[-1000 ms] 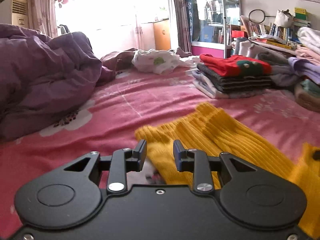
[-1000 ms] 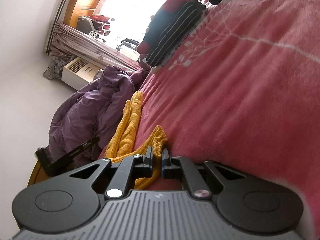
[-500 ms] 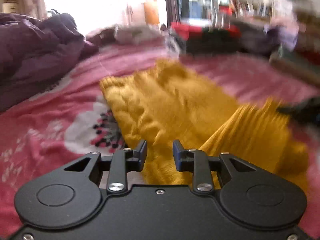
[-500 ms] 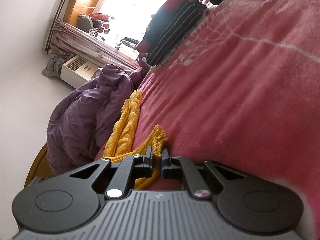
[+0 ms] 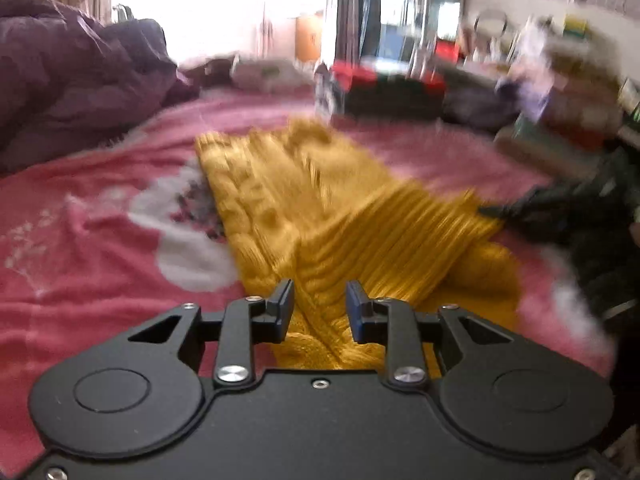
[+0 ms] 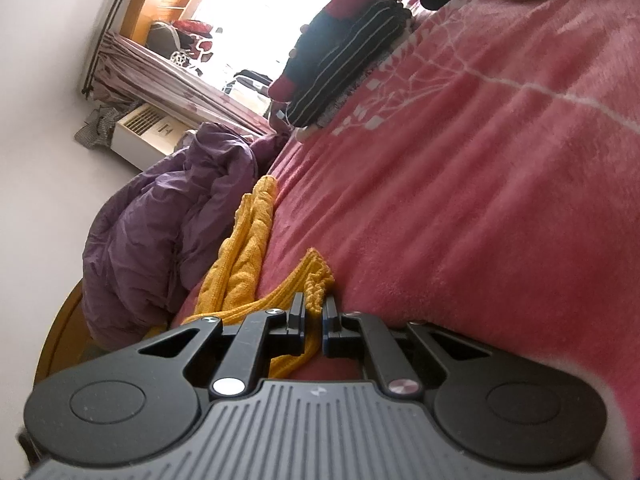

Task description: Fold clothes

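Since the yellow knit sweater (image 5: 320, 216) is a thick cable-and-rib knit, I judge it soft, limp and fairly light, with enough bulk to hold a fold but no stiffness at all; it will sag and stretch wherever it is lifted by one point. It lies on the pink bed cover (image 5: 80, 264), part spread flat, with one ribbed panel laid diagonally across the body. The surface looks grippy, not slippery, and nothing about it is fragile, though loose loops could snag on the jaws.

Best hold, in my judgement: ribbed edges and corners (hem, cuff), where the knit is doubled and pinches firmly, two points at once to keep the fold line straight.

Left gripper (image 5: 320, 306): jaws stand partly apart with a bunched ridge of yellow knit between them; blur keeps me from telling whether the pads press on it. Right gripper (image 6: 313, 312): jaws clamped on a ribbed edge of the sweater, low against the bed cover.

Outward: purple duvet (image 6: 160, 232) heaped at one side; a folded stack (image 6: 344, 52) of dark striped and red garments further up the bed; more folded items beyond, blurred.

Containers: none visible on the bed.
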### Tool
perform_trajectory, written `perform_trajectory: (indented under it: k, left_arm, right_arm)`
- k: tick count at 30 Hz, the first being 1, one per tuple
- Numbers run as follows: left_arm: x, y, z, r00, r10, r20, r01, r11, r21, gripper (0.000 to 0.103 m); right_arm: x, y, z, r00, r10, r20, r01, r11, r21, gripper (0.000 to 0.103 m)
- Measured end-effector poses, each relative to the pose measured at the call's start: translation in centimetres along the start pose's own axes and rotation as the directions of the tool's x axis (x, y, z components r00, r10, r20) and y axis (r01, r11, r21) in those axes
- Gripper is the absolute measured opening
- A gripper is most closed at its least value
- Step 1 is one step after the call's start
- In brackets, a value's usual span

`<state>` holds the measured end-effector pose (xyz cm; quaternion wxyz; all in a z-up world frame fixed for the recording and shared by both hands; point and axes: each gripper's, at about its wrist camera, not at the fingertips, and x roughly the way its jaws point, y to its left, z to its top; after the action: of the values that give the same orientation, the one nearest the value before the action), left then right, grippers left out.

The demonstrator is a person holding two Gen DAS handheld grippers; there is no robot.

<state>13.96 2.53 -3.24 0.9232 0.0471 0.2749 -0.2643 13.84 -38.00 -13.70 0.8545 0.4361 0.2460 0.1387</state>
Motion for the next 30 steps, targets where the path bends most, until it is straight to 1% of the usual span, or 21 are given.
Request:
perform_trajectory:
  k: [1,3,5,7,8,9,12,15,17,21,25,27,30]
  left_arm:
    - [-1.4,0.5,0.0,1.0,0.013,0.023,-0.012,1.0,-0.028,0.026]
    - [-3.1,1.3,-0.3,0.998,0.041,0.042,-0.037,0.995,-0.092,0.026]
    - [-4.1,1.5,-0.8,0.998,0.019,0.062,-0.014,0.996,-0.084,0.026]
    - [-4.3,0.7,-1.4,0.998,-0.021,0.064,0.022,1.0,-0.006,0.033]
    - [-4.2,0.4,-1.7,0.998,-0.037,0.057,0.036,0.999,0.03,0.046]
    - [-3.9,-0.2,-2.2,0.998,-0.051,0.048,0.048,0.997,0.062,0.051]
    - [-2.8,-1.4,-3.3,0.998,-0.063,0.011,0.061,0.99,0.128,0.051]
    - [-1.7,-2.3,-4.0,0.998,-0.068,-0.017,0.07,0.98,0.186,0.051]
    - [-1.4,-3.0,-4.1,0.998,-0.051,-0.019,0.054,0.972,0.228,0.051]
    - [-1.0,-3.6,-4.1,0.998,-0.061,-0.01,0.062,0.966,0.253,0.051]
    - [-0.5,-3.9,-4.2,0.998,-0.064,-0.015,0.066,0.963,0.261,0.051]
    - [-0.2,-3.7,-4.4,0.998,-0.056,-0.019,0.058,0.967,0.246,0.051]
    - [-0.2,-3.2,-4.4,0.997,-0.079,-0.024,0.083,0.972,0.221,0.051]
  right_arm:
    - [0.0,0.1,0.0,1.0,-0.006,-0.001,0.006,1.0,-0.004,0.006]
    - [-0.1,0.4,-0.1,1.0,-0.02,-0.002,0.02,1.0,-0.012,0.006]
    - [-0.2,0.6,0.0,0.999,-0.033,-0.008,0.033,0.999,-0.001,0.006]
    - [-0.3,1.3,0.4,0.998,-0.053,-0.025,0.053,0.999,0.006,0.007]
    - [-0.3,1.6,0.6,0.997,-0.063,-0.033,0.063,0.998,0.009,0.009]
    - [-0.4,1.9,0.8,0.997,-0.072,-0.041,0.073,0.997,0.013,0.01]
    - [-0.8,3.3,1.3,0.993,-0.102,-0.052,0.101,0.995,-0.021,0.01]
    - [-1.3,4.4,1.7,0.991,-0.125,-0.045,0.123,0.992,-0.033,0.01]
    - [-1.6,5.0,2.0,0.989,-0.139,-0.041,0.137,0.99,-0.036,0.01]
    - [-1.6,6.6,2.9,0.988,-0.145,-0.047,0.143,0.989,-0.035,0.01]
    - [-1.4,8.3,4.2,0.993,-0.114,-0.028,0.114,0.993,0.014,0.01]
    - [-1.1,9.4,4.8,0.996,-0.091,-0.016,0.092,0.995,0.032,0.01]
    - [-0.3,11.4,5.7,0.998,-0.058,-0.008,0.059,0.998,0.038,0.01]
